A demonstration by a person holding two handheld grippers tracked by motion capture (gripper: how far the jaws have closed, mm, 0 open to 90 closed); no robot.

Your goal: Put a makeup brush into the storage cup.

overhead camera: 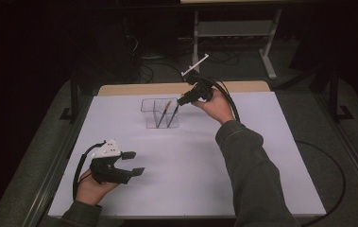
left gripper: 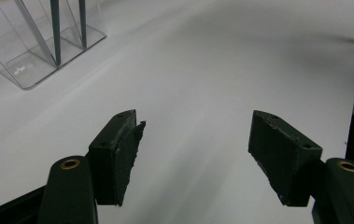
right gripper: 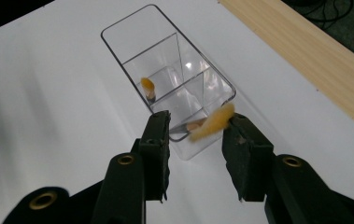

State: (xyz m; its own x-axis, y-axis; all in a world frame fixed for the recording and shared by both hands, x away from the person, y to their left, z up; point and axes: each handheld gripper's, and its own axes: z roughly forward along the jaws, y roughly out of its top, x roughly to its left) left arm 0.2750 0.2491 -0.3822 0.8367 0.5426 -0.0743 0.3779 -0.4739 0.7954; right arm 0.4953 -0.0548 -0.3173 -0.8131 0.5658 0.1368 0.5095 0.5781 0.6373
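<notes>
1. Clear plastic organiser (overhead camera: 160,113) standing on the white table (overhead camera: 261,156), toward its far edge, at about 12 o'clock from the table's centre; divided inside into compartments.
2. Two paintbrushes in the organiser, both leaning, bristles up: first brush (overhead camera: 163,113) to the left, second brush (overhead camera: 173,116) to the right, directly below the right gripper.
3. Right gripper (overhead camera: 182,100) held above the organiser's right end, at roughly 1 o'clock from it, tilted downward toward the open top.
4. Seen in the right gripper view: yellow bristle tip of the second brush (right gripper: 212,122) lying between the two black jaws, slanted toward the right one at about 2 o'clock, handle dropping into the nearest compartment.
5. Jaws parted a moderate way; left pad clear of the brush, bristles close against the right pad, contact not certain. No squeeze on the brush visible.
6. First brush (right gripper: 147,87) upright in the middle compartment, at 11 o'clock from the jaw tips, well clear of them.
7. Left gripper (overhead camera: 136,163) resting low near the table's near-left corner, at about 7 o'clock from the organiser and well apart from it.
8. Jaws of the left gripper spread wide, nothing between them but bare white table.
9. In the left gripper view: organiser (left gripper: 34,70) at 10 o'clock, two dark brush handles inside it.
</notes>
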